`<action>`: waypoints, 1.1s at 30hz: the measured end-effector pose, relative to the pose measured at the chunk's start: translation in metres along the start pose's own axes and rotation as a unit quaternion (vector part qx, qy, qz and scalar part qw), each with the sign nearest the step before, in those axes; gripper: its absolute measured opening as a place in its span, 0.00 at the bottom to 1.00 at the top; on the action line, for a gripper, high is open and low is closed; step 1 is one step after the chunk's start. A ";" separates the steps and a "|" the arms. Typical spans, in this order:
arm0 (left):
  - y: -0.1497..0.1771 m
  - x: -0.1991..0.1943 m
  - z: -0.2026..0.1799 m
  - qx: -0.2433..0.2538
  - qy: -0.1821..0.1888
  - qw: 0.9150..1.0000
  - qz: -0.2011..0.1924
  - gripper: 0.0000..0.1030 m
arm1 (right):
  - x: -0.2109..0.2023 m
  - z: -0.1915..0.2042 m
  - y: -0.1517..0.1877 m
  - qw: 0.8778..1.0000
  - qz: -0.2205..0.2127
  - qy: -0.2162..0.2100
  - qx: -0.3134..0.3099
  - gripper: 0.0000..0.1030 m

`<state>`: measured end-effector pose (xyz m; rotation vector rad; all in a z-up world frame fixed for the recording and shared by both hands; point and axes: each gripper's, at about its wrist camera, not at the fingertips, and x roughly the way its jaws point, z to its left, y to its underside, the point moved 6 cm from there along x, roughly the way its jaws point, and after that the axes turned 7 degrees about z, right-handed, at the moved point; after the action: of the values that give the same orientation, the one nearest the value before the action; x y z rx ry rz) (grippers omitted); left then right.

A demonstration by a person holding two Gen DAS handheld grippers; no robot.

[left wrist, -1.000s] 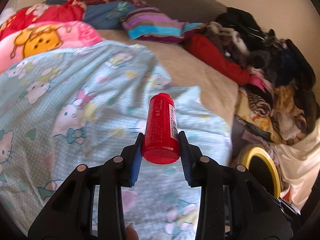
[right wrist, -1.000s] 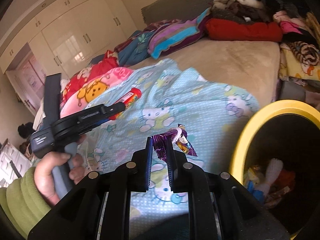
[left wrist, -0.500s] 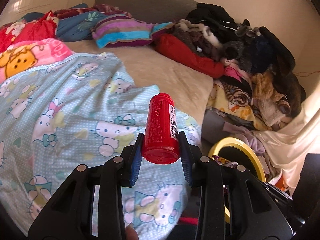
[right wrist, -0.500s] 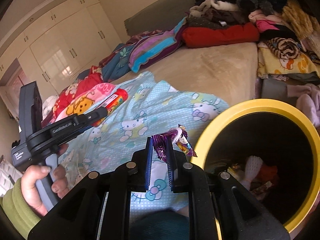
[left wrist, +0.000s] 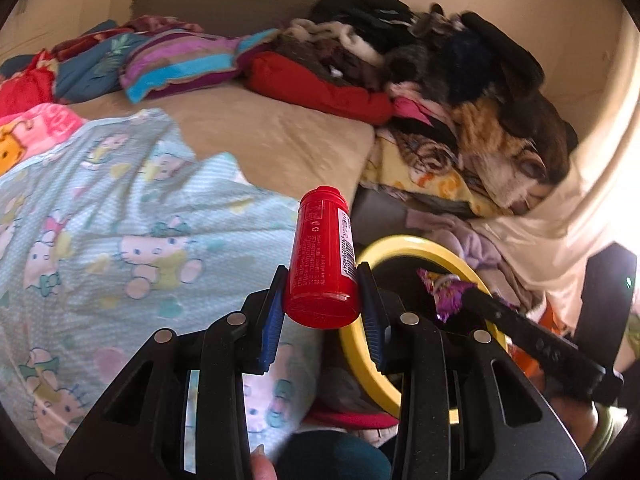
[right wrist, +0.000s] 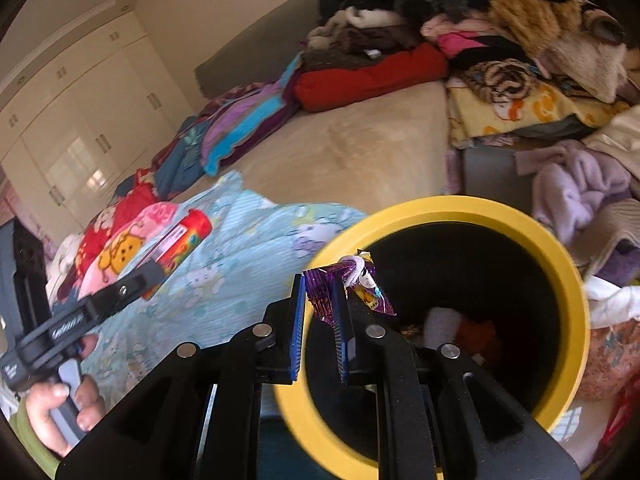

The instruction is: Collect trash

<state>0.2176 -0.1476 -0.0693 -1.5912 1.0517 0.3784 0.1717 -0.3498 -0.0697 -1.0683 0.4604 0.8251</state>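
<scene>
My left gripper [left wrist: 322,308] is shut on a red plastic bottle [left wrist: 323,260], held upright over the edge of the bed, just left of the yellow-rimmed trash bin [left wrist: 384,380]. My right gripper [right wrist: 318,320] is shut on a crumpled purple snack wrapper [right wrist: 352,284], which hangs over the left part of the bin's dark opening; the bin's yellow rim [right wrist: 576,320] fills the right of that view. Inside the bin lie several pieces of trash [right wrist: 460,324]. In the left wrist view the right gripper [left wrist: 468,294] with the wrapper [left wrist: 444,292] sits above the bin. The left gripper with the bottle [right wrist: 180,240] shows at the left of the right wrist view.
A light blue cartoon-print blanket [left wrist: 120,240] covers the near side of the bed; bare beige mattress [left wrist: 272,136] lies beyond. A tall heap of clothes [left wrist: 460,92] is piled at the right. Pillows and blankets [left wrist: 176,60] line the headboard. White wardrobes [right wrist: 80,120] stand at the far left.
Both grippers have swung to the right, from over the blanket toward the bin. The wrapper now hangs over the bin's opening, and the bottle is beside its rim. Both grips are unchanged.
</scene>
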 end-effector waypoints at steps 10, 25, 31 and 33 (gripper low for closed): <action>0.018 0.030 -0.063 0.070 0.019 0.996 0.044 0.27 | -0.010 -0.054 0.000 0.998 0.018 0.027 0.045 0.16; 0.034 0.009 -0.061 0.065 0.000 0.998 0.023 0.89 | -0.059 -0.052 0.003 0.999 -0.024 0.036 0.018 0.71; 0.039 -0.024 -0.033 0.029 -0.011 0.999 -0.011 0.89 | -0.083 -0.019 0.019 0.998 -0.056 0.028 -0.023 0.89; 0.043 -0.036 -0.023 0.020 -0.023 0.999 -0.028 0.89 | -0.086 -0.010 0.021 0.997 -0.066 0.026 -0.026 0.92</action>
<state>0.1573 -0.1513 -0.0629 -1.5650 0.9720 0.3526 0.1018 -0.3857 -0.0272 -1.1587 0.4085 0.6962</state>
